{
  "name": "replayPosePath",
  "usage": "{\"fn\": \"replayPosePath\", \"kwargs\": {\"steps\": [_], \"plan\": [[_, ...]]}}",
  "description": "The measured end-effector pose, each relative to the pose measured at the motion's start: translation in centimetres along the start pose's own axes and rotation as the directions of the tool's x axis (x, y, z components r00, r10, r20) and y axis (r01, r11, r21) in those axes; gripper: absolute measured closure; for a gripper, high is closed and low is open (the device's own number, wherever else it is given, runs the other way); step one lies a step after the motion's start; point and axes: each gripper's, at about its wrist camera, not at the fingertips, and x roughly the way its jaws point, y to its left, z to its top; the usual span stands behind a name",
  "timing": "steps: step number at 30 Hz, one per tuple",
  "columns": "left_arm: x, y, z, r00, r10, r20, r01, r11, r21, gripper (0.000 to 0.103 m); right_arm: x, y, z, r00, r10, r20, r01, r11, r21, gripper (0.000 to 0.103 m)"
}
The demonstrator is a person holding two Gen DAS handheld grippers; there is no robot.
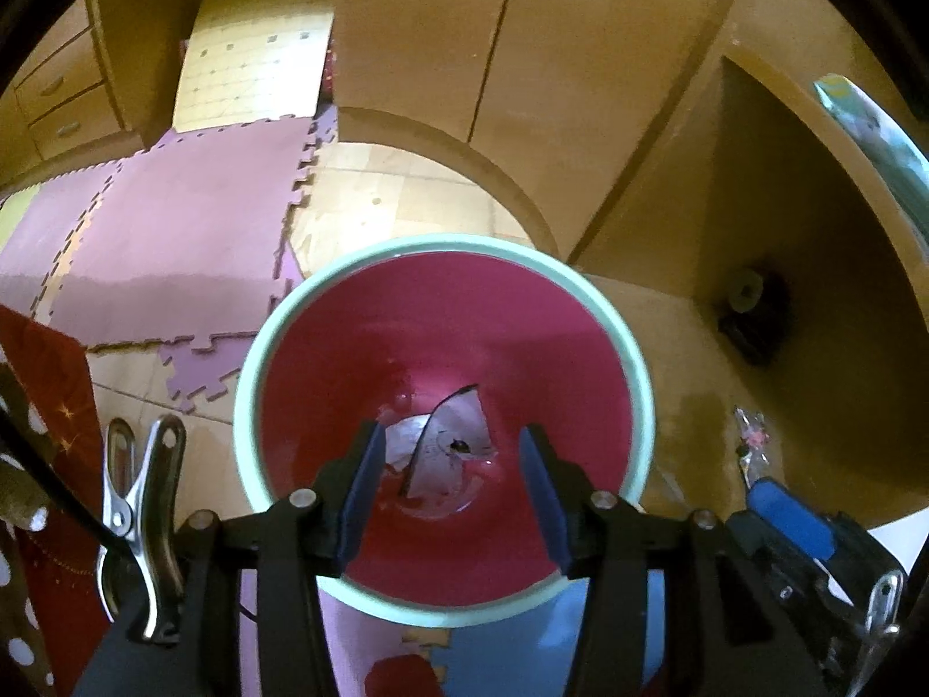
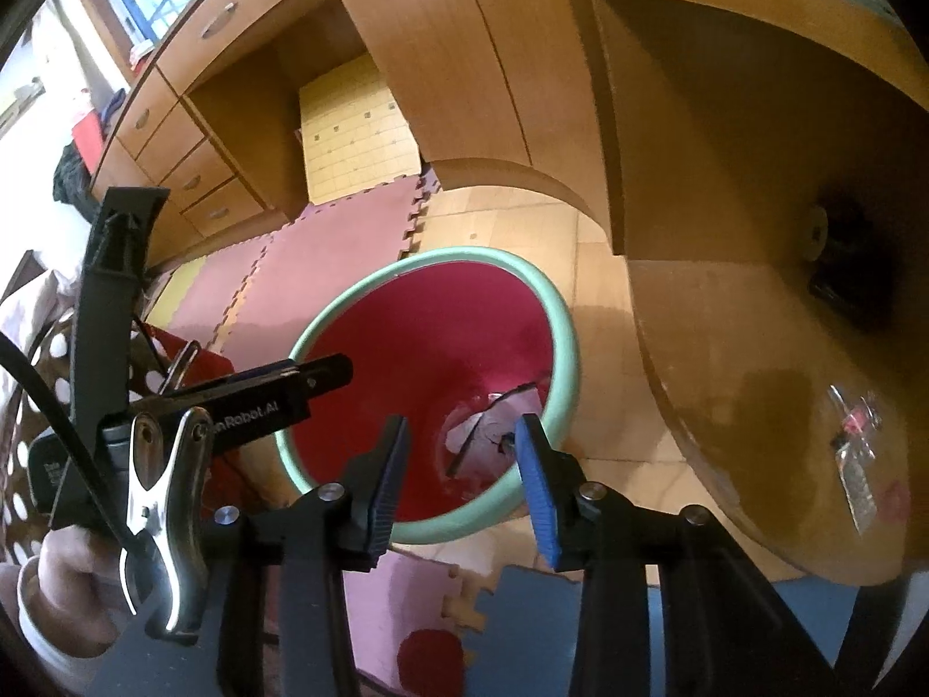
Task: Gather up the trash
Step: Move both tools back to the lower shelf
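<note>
Tiled floor (image 1: 377, 186) partly covered by pink foam mats (image 1: 191, 215), wooden cabinets (image 1: 464, 29) behind. Red bin (image 1: 447, 313) with pale green rim holds torn paper scraps (image 1: 447, 447). Left tool (image 1: 450, 493) and right tool (image 2: 461, 482) released, empty, above the bin. A plastic wrapper (image 2: 853, 453) lies on the bench (image 2: 755, 406).

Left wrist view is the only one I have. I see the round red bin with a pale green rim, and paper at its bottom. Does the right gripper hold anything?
Observer: No. The right gripper is open and empty, above the red bin's near rim.
Operator: Where is my left gripper, seen from there?
Observer: The left gripper reaches over the bin's left rim from the side.
Operator: The clear plastic wrapper on the brown wooden table is partly hidden for me. Is anything beside it?
Observer: A pink smudge on the table, at the wrapper's near end.
</note>
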Motion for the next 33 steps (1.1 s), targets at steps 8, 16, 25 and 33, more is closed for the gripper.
{"fn": "replayPosePath", "kwargs": {"steps": [8,16,25,33], "plan": [[-0.6,-1.7,-0.3,1.0,-0.025,0.01,0.024,0.999,0.044,0.051,-1.6,-0.9,-0.7,1.0,-0.013,0.022,0.013,1.0,-0.001,0.064],[-0.4,-4.1,-0.6,0.999,-0.051,-0.003,0.051,0.995,0.086,0.051,-2.5,-2.4,-2.6,0.998,-0.056,0.02,0.057,0.998,-0.029,0.064],[-0.4,-8.5,-1.7,0.995,-0.092,-0.027,0.095,0.981,0.171,0.051,-3.9,-5.6,-4.0,0.994,-0.109,0.023,0.109,0.994,0.022,0.064],[0.0,-13.1,-3.0,0.989,-0.127,-0.074,0.141,0.963,0.231,0.051,-5.3,-8.1,-5.5,0.988,-0.151,0.015,0.151,0.987,0.049,0.064]]}}
